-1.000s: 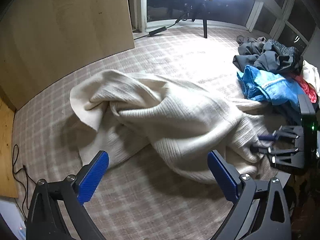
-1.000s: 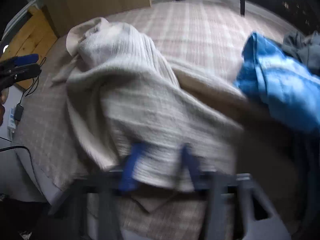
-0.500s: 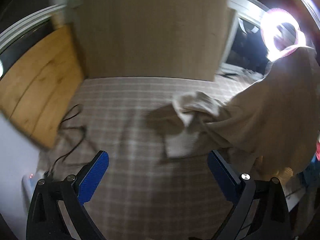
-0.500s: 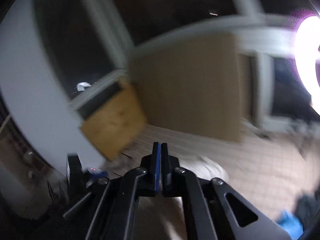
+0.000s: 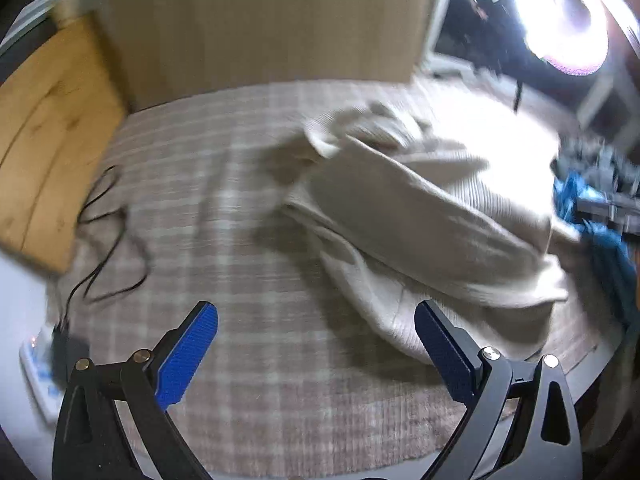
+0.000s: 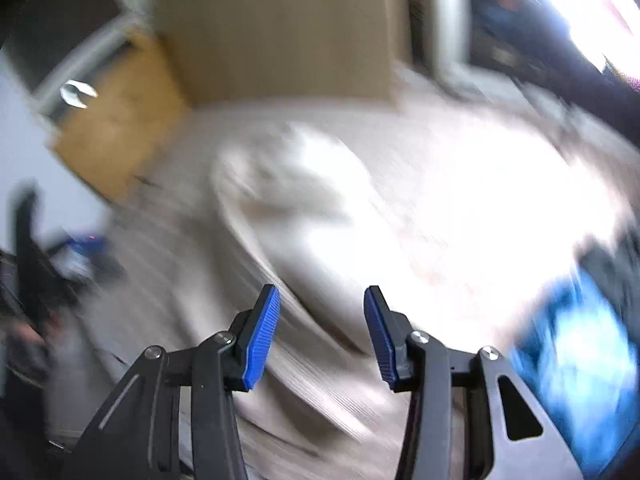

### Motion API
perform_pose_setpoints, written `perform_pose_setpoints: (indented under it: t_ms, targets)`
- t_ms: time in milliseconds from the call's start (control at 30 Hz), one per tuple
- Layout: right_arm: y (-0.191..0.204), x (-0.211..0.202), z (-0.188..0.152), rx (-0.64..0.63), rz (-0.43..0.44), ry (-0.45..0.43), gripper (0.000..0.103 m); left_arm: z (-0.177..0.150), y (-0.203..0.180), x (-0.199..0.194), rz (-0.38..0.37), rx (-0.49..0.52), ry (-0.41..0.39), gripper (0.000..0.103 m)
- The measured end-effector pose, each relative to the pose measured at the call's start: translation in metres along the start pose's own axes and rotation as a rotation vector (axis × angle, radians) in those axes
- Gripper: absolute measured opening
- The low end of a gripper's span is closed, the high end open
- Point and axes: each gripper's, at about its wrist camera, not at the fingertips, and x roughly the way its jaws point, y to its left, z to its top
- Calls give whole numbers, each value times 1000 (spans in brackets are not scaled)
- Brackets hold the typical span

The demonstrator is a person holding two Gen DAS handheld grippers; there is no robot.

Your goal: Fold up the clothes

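Note:
A cream knitted garment (image 5: 420, 220) lies crumpled on the checked cloth surface (image 5: 248, 272), right of centre in the left wrist view. My left gripper (image 5: 316, 344) hovers over the cloth just left of the garment's near edge, open wide and empty. In the blurred right wrist view the same cream garment (image 6: 304, 216) lies below and beyond my right gripper (image 6: 322, 332). Its jaws are opening and nothing is between the blue pads (image 6: 262, 336). The right gripper (image 5: 608, 204) also shows at the right edge of the left wrist view, above the blue clothes.
A pile of blue clothes (image 5: 592, 216) and grey ones lies at the right. A black cable (image 5: 108, 240) runs over the cloth to a white power strip (image 5: 40, 376) at the left. Wooden boards (image 5: 264, 24) stand behind. A bright ring lamp (image 5: 568, 28) glares at upper right.
The right gripper lifted the cream garment high while shut on it, then let it fall back onto the cloth and its jaws parted. The left gripper swung left and stayed open.

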Motion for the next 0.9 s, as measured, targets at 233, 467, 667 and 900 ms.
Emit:
perform_pose_setpoints:
  t_ms: [233, 467, 667, 900]
  targets:
    - [-20, 64, -41, 119, 54, 111, 8, 19, -26, 13, -25, 51, 17, 94]
    - [24, 2, 24, -12, 207, -71, 6, -2, -5, 2, 20, 101, -4, 94]
    - [104, -5, 138, -42, 393, -224, 6, -23, 20, -3, 35, 24, 19, 94]
    - [198, 55, 132, -451, 182, 44, 46, -62, 44, -30, 82, -81, 4, 94]
